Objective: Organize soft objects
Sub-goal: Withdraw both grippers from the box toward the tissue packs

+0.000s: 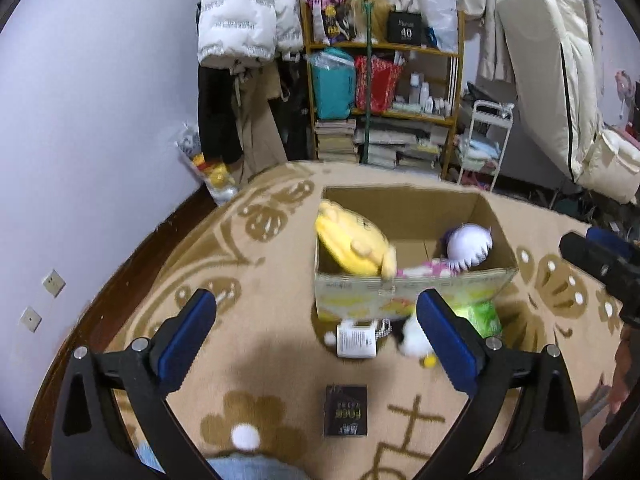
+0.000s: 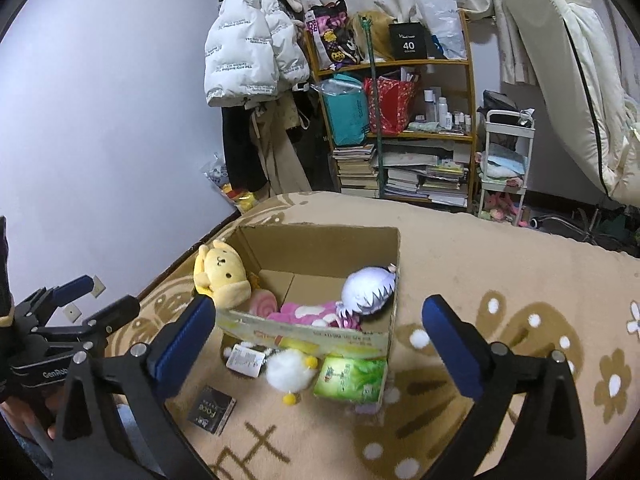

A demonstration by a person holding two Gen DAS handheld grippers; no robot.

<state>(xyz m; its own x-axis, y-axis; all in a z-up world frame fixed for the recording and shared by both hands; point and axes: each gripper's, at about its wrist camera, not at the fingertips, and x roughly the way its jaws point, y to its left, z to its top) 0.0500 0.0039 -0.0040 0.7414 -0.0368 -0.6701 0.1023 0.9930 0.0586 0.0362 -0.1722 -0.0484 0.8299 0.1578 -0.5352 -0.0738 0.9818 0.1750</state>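
Observation:
An open cardboard box point(image 1: 416, 292) point(image 2: 320, 334) stands on the beige patterned blanket. In it lie a yellow plush point(image 1: 352, 244) point(image 2: 222, 276), a white-haired doll point(image 1: 469, 245) point(image 2: 370, 290) and a pink plush point(image 2: 308, 313). A small white fluffy toy point(image 2: 289, 370) point(image 1: 412, 338) lies in front of the box beside a green tissue pack point(image 2: 351, 378) point(image 1: 482, 316). My left gripper point(image 1: 316, 336) is open and empty, held above the blanket before the box. My right gripper point(image 2: 320, 340) is open and empty, to the right.
A black booklet point(image 1: 346, 411) point(image 2: 212, 410) and a white tag point(image 1: 356, 340) point(image 2: 245, 360) lie on the blanket point(image 2: 500, 264). A light blue item point(image 1: 256, 466) sits at the near edge. Behind are a wooden shelf point(image 2: 400, 120), hanging coats point(image 2: 248, 52) and a white cart point(image 2: 506, 160).

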